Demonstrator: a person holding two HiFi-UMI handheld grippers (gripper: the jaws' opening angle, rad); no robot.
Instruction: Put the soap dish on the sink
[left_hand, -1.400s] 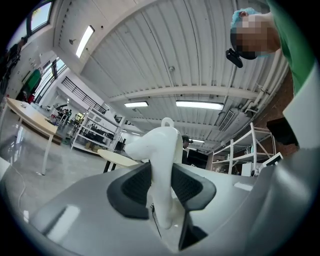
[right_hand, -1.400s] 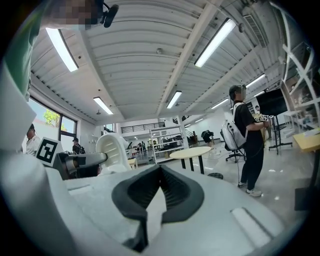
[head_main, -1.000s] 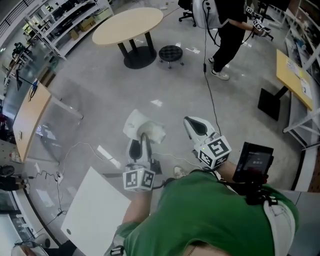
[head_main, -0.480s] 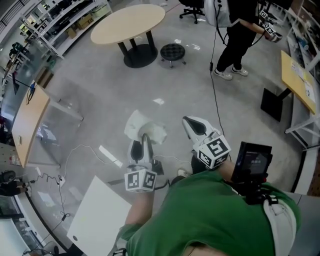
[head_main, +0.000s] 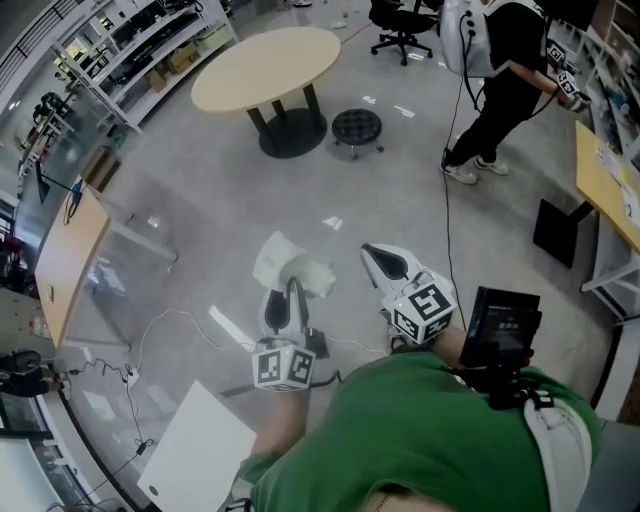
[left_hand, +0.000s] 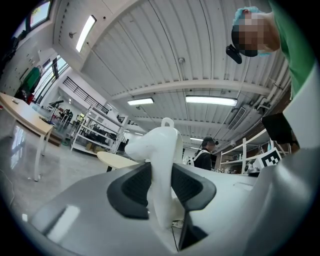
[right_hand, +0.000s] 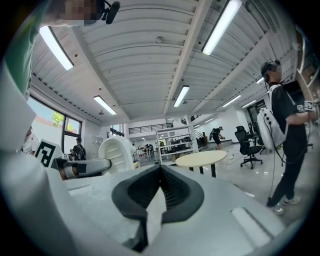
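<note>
The white soap dish (head_main: 290, 268) hangs above the grey floor, gripped on edge by my left gripper (head_main: 285, 297). In the left gripper view the soap dish (left_hand: 161, 150) stands upright between the dark pads (left_hand: 132, 187), which press on both its sides. My right gripper (head_main: 385, 262) is held beside it at about the same height, shut with nothing in it. Its dark pads (right_hand: 172, 190) meet in the right gripper view, and the soap dish (right_hand: 116, 152) shows at the left there. No sink is in view.
Ahead stand a round beige table (head_main: 268, 62) and a black stool (head_main: 356, 127). A person with a backpack (head_main: 495, 60) stands at the far right near a desk (head_main: 610, 180). A wooden desk (head_main: 65, 260), floor cables (head_main: 180, 320) and a white board (head_main: 195, 440) lie at the left.
Both grippers have travelled forward over the floor together, with the soap dish still held. The table, stool and standing person have slid lower and rightward in the head view.
</note>
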